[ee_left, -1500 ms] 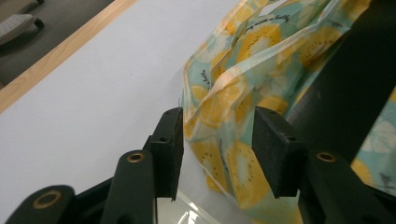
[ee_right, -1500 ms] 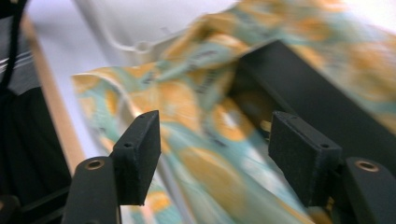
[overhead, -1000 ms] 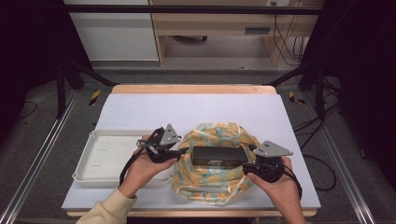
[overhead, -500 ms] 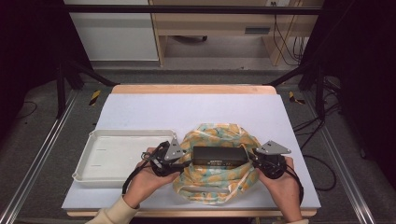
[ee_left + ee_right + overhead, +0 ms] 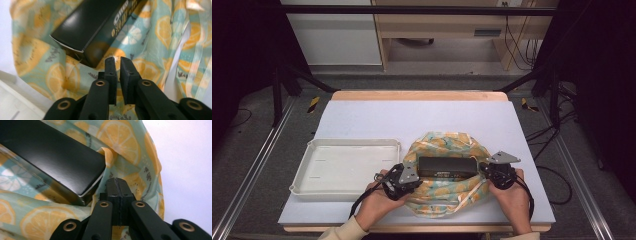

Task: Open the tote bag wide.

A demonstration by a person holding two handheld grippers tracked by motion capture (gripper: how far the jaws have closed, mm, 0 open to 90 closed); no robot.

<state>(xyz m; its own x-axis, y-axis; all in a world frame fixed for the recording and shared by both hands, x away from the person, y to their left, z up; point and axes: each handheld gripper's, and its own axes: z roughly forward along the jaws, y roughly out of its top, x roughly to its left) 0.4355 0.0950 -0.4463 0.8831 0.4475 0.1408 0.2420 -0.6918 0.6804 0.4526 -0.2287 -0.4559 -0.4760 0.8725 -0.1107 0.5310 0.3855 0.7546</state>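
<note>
A long black box (image 5: pixel 447 167) lies inside a lemon-print fabric bag (image 5: pixel 447 192) at the near edge of the table (image 5: pixel 422 120), its long axis running left to right between the two hands. The left gripper (image 5: pixel 409 175) sits just off the box's left end, jaws just closed to a narrow slit over the cloth (image 5: pixel 75 75); whether they pinch it cannot be told. The right gripper (image 5: pixel 489 172), just off the right end, has closed fully at the bag's rim (image 5: pixel 150 177). A white tray (image 5: pixel 347 167) rests to the left.
</note>
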